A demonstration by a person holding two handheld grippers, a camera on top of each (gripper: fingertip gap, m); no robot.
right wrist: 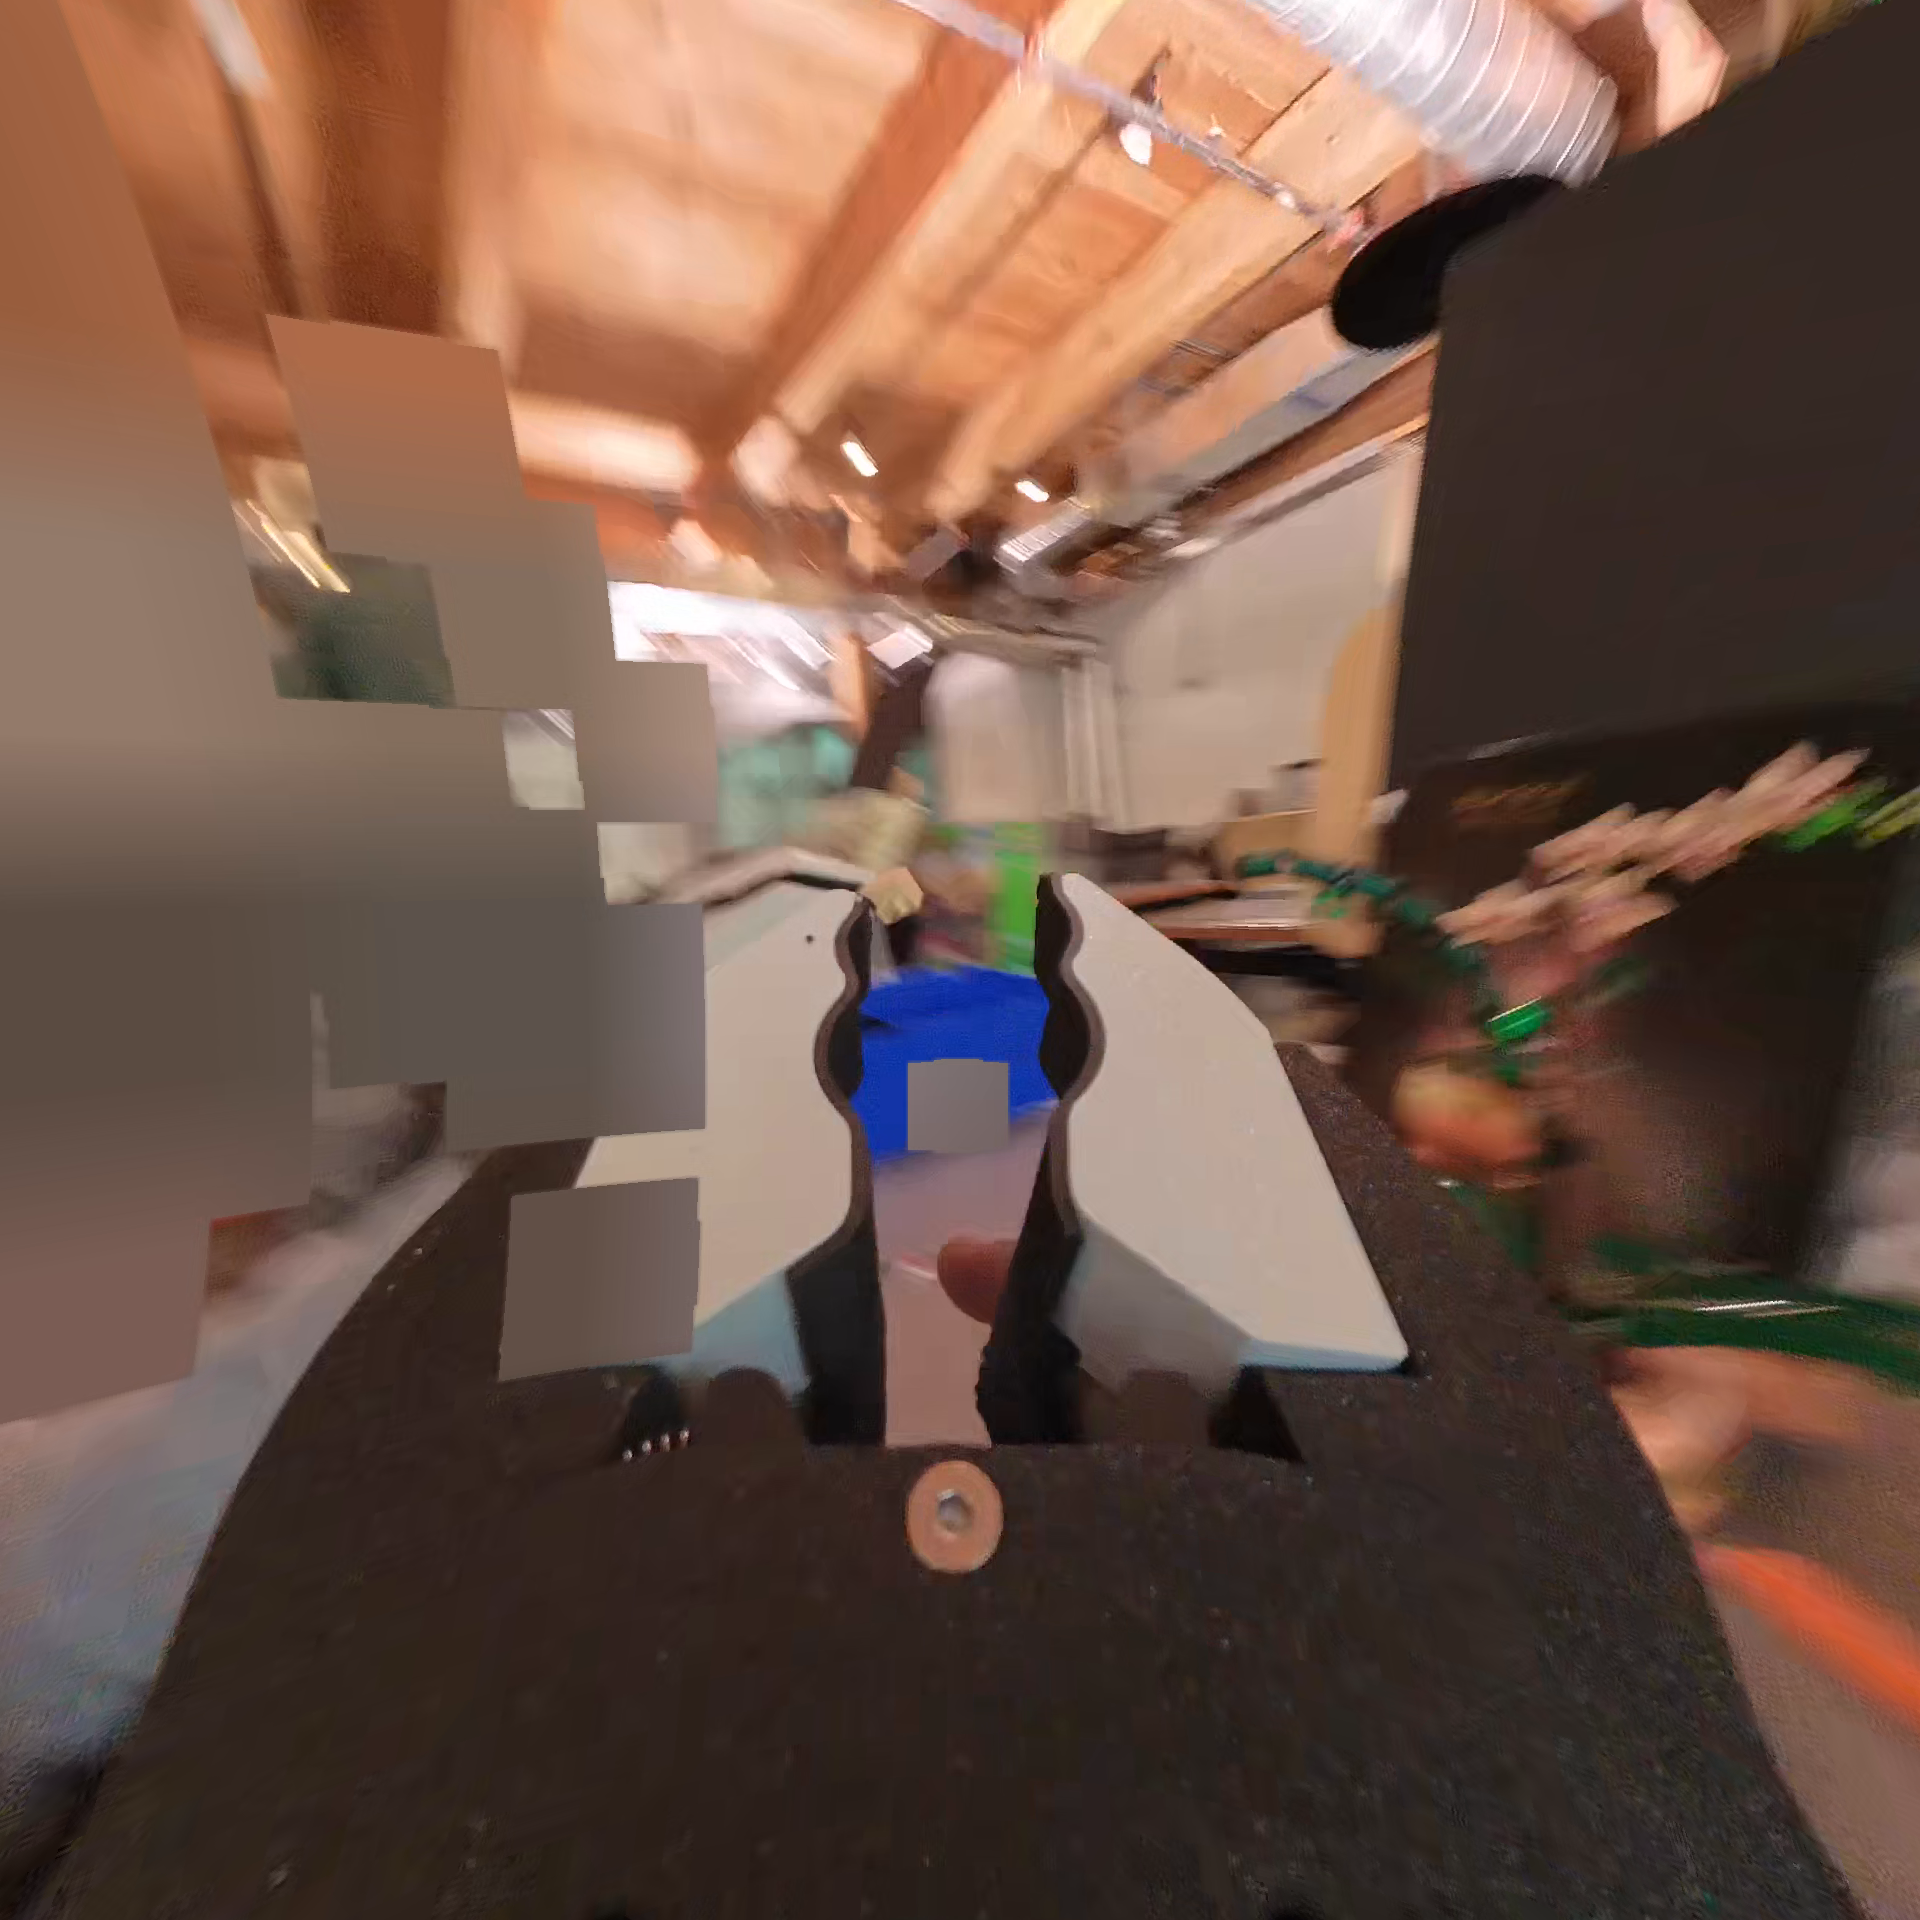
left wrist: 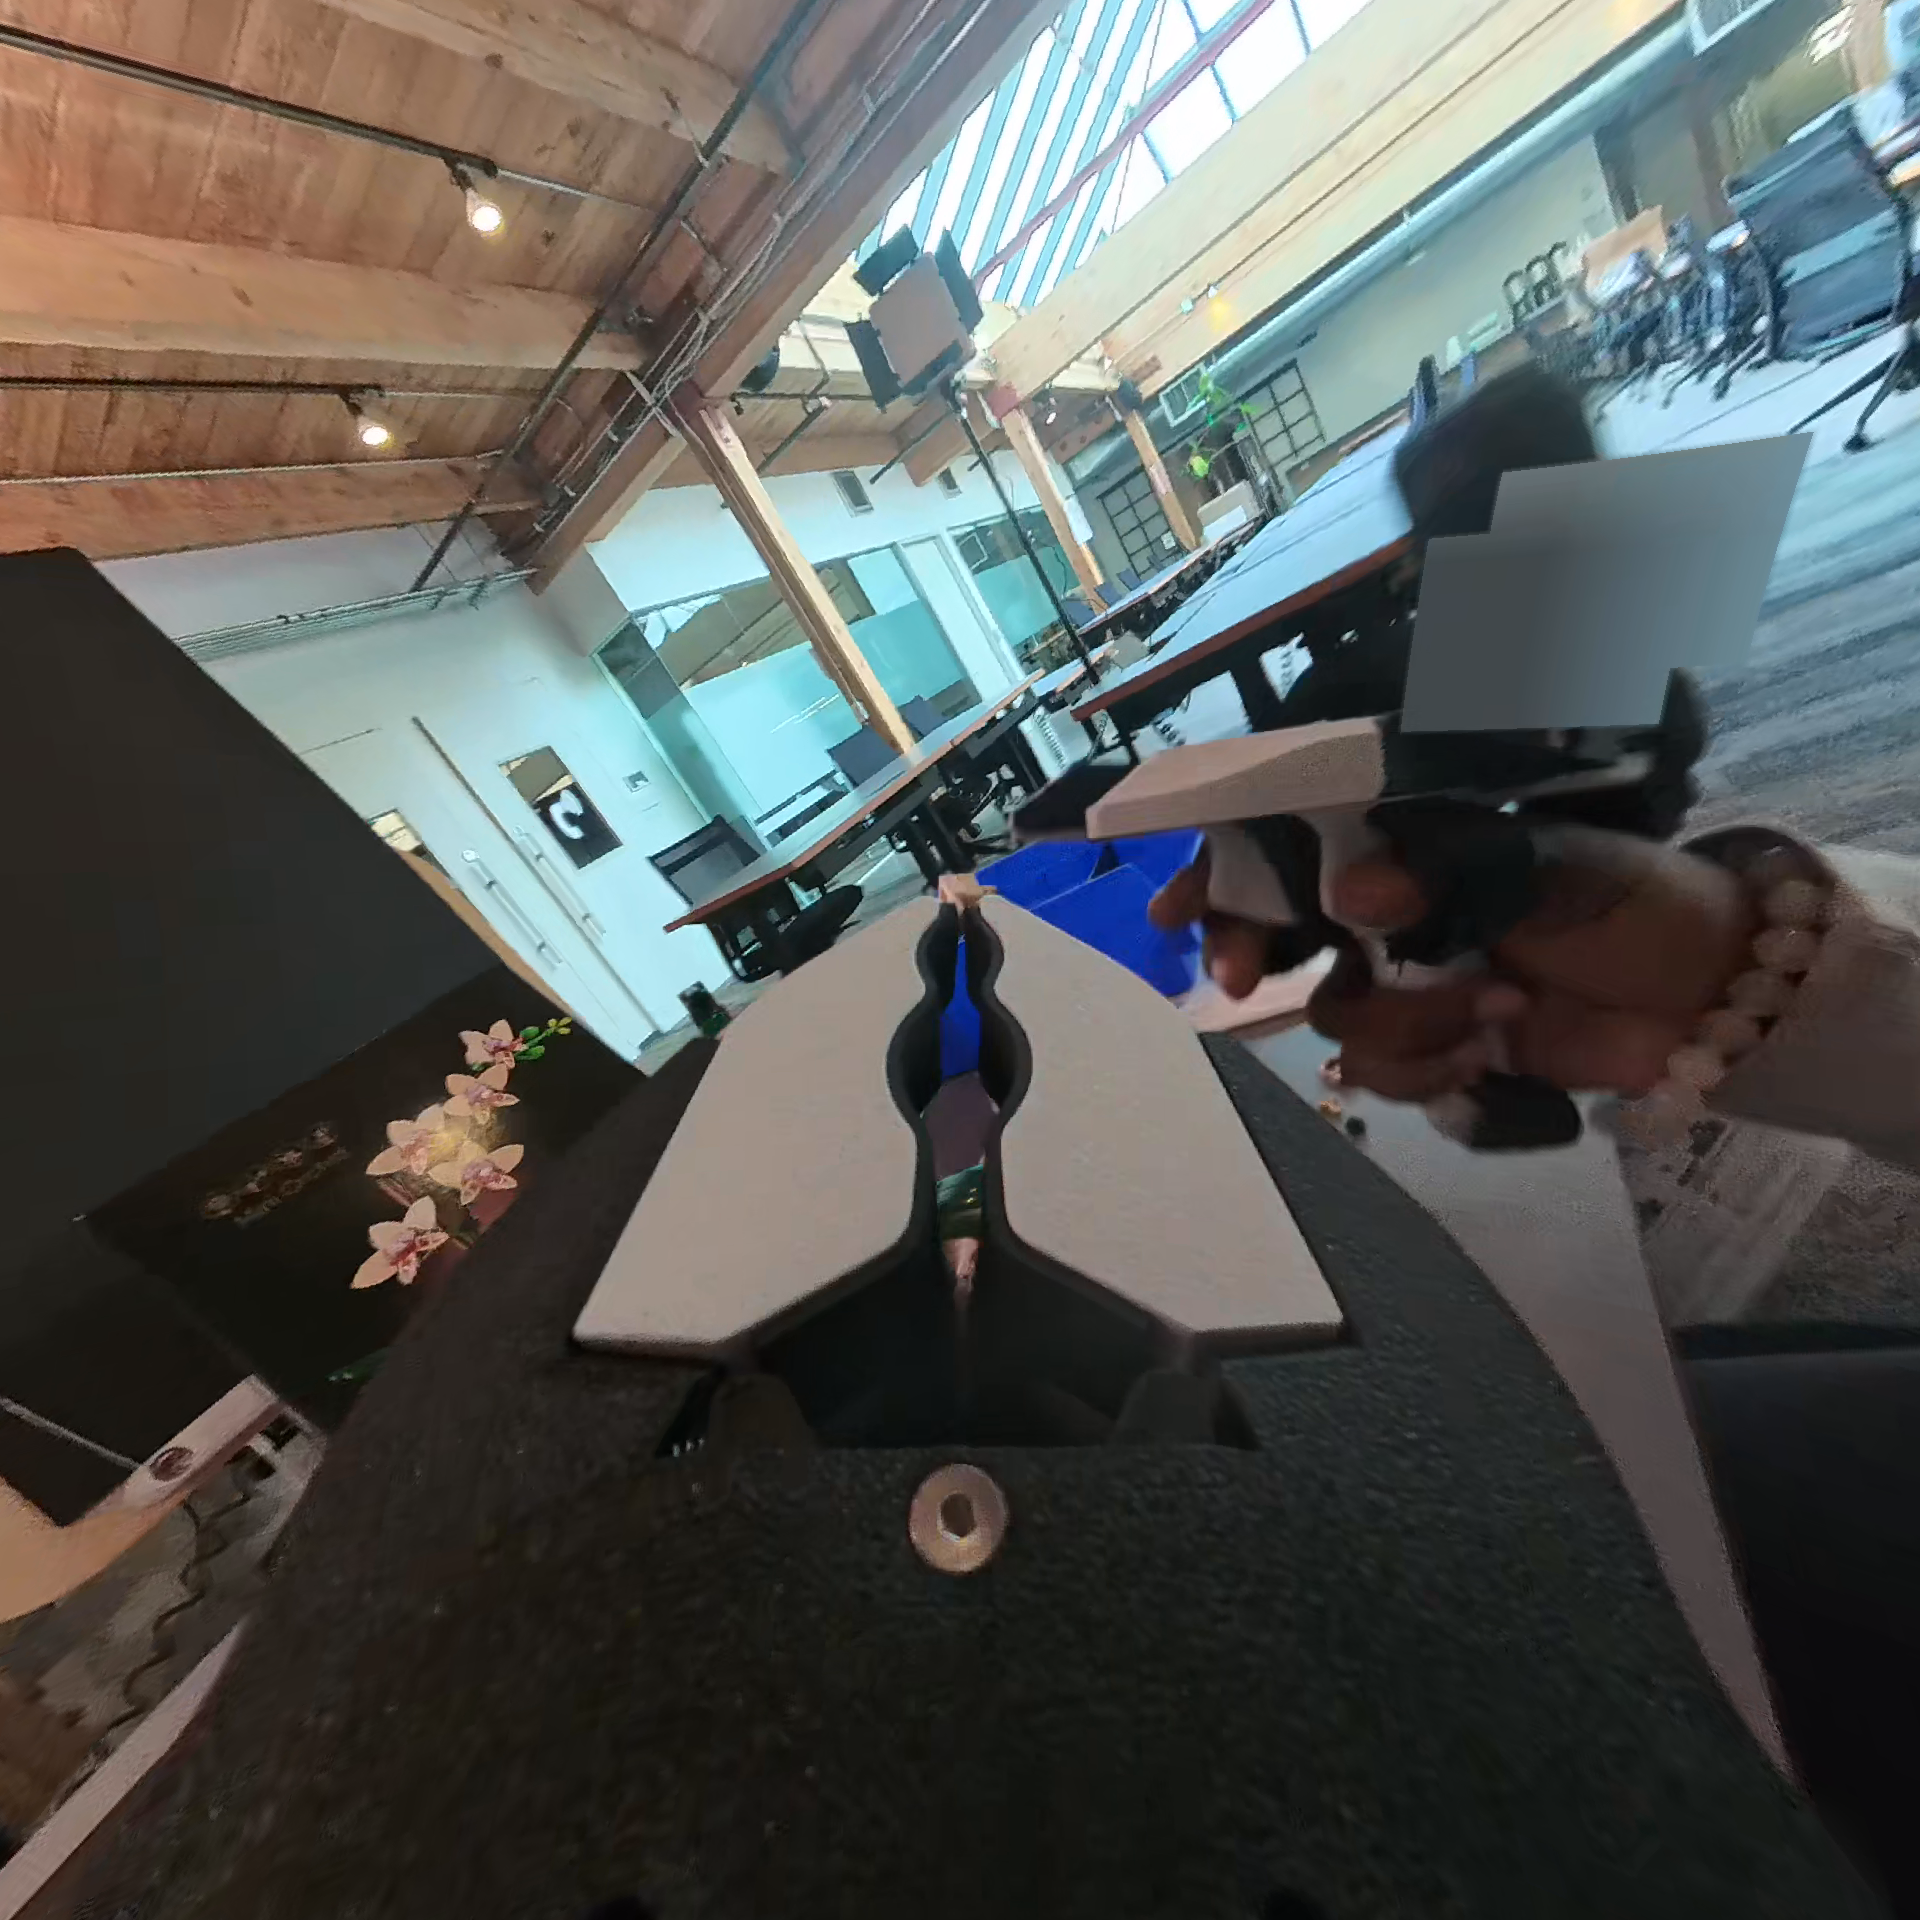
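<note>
Pinching a small tan piece (left wrist: 961,889) at its tips, the left gripper (left wrist: 961,914) is closed; the right gripper (right wrist: 951,914), parted, holds nothing, a blue bin (right wrist: 951,1023) beyond.

The left gripper (left wrist: 961,909) fills the lower half of the left wrist view: a black, grainy-textured body, broad and curved at the sides, with a round silver washer and screw (left wrist: 957,1518) at its centre. Two pale grey fingers (left wrist: 790,1132) rise from it, each lined on the inner edge with wavy black padding.

The right gripper (right wrist: 951,899) has the same build in the right wrist view: black speckled body, copper-toned washer and screw (right wrist: 952,1514), pale grey fingers (right wrist: 1195,1164) with scalloped black edges, and a small row of metal pins (right wrist: 655,1444) left of centre.

At the right edge of the left wrist view, the hand (left wrist: 1475,997) wears a pale beaded bracelet (left wrist: 1766,987) and a light sleeve (left wrist: 1860,997).
</note>
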